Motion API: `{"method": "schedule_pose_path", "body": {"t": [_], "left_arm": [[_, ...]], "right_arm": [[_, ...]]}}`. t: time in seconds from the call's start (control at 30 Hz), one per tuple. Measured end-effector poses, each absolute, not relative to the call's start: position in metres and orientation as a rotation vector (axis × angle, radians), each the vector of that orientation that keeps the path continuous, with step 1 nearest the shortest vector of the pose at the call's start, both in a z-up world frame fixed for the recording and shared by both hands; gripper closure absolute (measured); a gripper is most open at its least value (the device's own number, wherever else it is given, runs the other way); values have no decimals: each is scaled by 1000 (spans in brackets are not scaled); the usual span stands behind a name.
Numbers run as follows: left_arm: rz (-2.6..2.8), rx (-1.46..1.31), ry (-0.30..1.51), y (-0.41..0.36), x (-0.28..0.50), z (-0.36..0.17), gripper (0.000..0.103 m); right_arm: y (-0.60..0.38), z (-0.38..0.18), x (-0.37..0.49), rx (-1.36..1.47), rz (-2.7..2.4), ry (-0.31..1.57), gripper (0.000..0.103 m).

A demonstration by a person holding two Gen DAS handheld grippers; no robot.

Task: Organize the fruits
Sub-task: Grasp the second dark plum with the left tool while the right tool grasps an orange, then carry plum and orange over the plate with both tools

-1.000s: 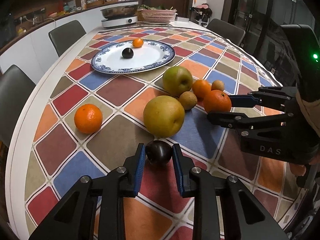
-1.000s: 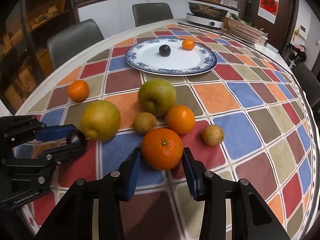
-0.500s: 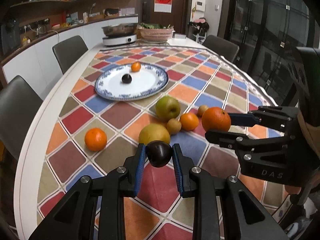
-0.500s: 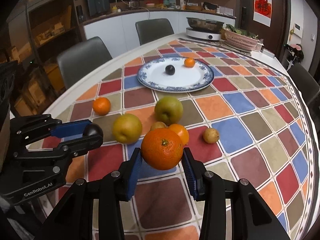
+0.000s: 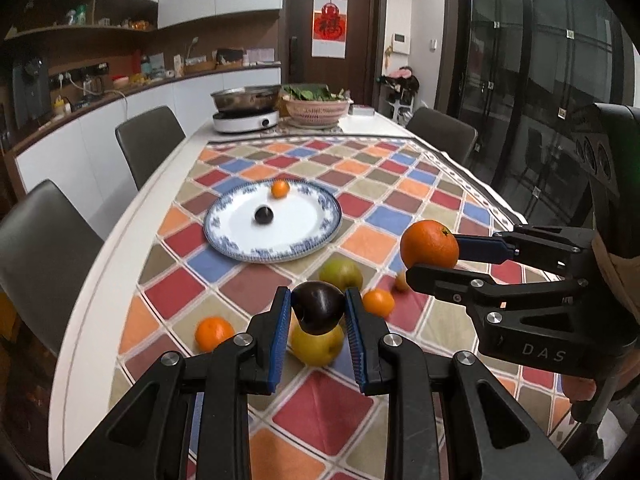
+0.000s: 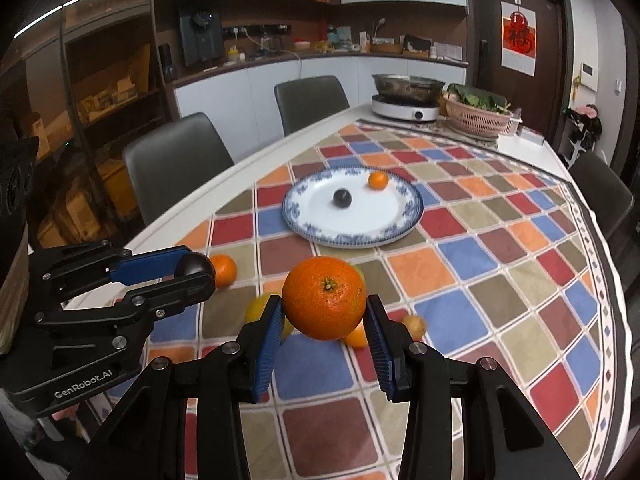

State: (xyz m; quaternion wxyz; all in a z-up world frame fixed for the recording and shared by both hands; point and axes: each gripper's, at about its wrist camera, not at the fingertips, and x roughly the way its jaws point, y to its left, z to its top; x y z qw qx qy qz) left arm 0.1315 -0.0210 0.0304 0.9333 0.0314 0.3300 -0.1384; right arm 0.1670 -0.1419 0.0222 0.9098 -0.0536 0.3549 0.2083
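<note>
My left gripper [image 5: 316, 312] is shut on a dark plum [image 5: 318, 306] and holds it well above the table. My right gripper [image 6: 324, 316] is shut on a large orange [image 6: 324, 297], also raised; that orange shows in the left wrist view [image 5: 429, 243]. A blue-rimmed white plate [image 5: 304, 240] sits farther along the table with a dark plum [image 5: 264, 215] and a small orange [image 5: 280, 189] on it. Below the grippers lie a yellow pear [image 5: 316, 346], a green apple [image 5: 340, 274], and two oranges [image 5: 214, 333] [image 5: 378, 302].
The table has a checkered cloth [image 5: 400, 200]. An induction cooker with a steel pot [image 5: 246, 120] and a pink basket of greens [image 5: 316, 110] stand at the far end. Grey chairs [image 5: 148, 140] line the left side and one stands at the far right [image 5: 444, 134].
Both grippers have risen from the table, each carrying its fruit: the plum in the left, the large orange in the right. The fruits on the table look smaller and farther below.
</note>
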Motion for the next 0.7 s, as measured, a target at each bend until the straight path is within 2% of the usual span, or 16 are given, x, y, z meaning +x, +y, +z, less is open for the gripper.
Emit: {"method": "schedule_pose_path", "body": {"t": [0.7], "left_arm": [[-267,119,624,-9,214,59,75]], "right_arm": [[-126,52,242,-184,436,713,61]]}}
